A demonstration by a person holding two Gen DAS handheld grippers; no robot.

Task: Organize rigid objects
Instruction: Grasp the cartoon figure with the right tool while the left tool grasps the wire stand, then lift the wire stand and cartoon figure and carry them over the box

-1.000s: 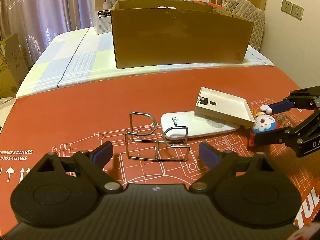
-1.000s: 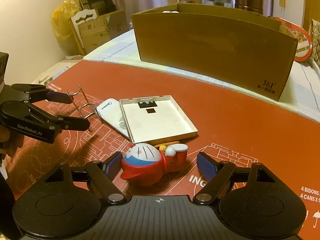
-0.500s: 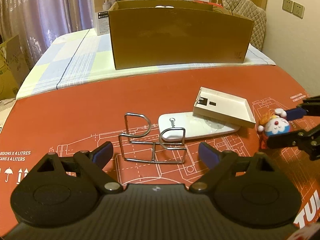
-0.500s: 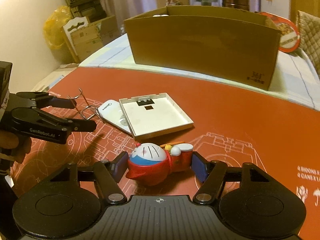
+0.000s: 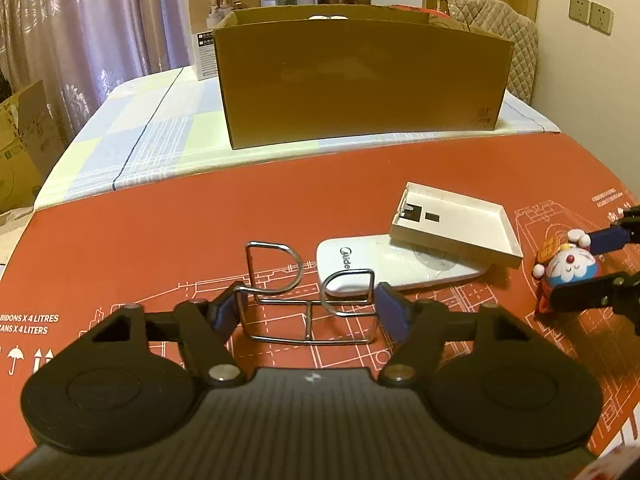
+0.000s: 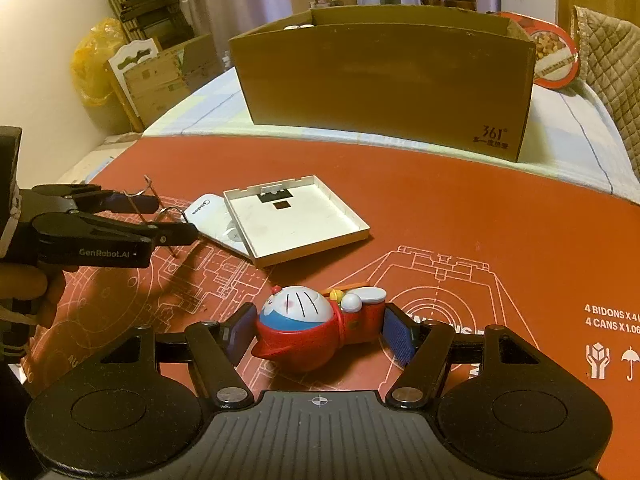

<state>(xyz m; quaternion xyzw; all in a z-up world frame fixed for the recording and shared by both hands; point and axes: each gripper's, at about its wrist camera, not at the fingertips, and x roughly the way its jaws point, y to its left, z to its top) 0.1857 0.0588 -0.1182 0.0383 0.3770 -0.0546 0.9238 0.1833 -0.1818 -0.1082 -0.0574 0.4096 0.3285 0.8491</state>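
Observation:
A bent wire rack (image 5: 308, 304) stands on the red mat between the blue pads of my left gripper (image 5: 306, 312), which has closed onto its sides. A red and blue Doraemon toy (image 6: 316, 326) lies on its side between the pads of my right gripper (image 6: 320, 334), which is shut on it. The toy (image 5: 570, 270) and right gripper (image 5: 600, 264) also show in the left wrist view. A white remote (image 5: 396, 268) lies partly under a white shallow tray lid (image 5: 456, 226). A brown cardboard box (image 5: 360, 76) stands open at the back.
The red printed mat (image 5: 160, 240) covers the near table; a checked cloth (image 5: 132, 148) lies beyond it. A white carton (image 5: 222, 20) and jars stand behind the box. A round tin (image 6: 554, 56) and quilted chair (image 6: 608, 68) are at the right.
My left gripper moved forward and closed its fingers around the wire rack. My right gripper closed on the Doraemon toy.

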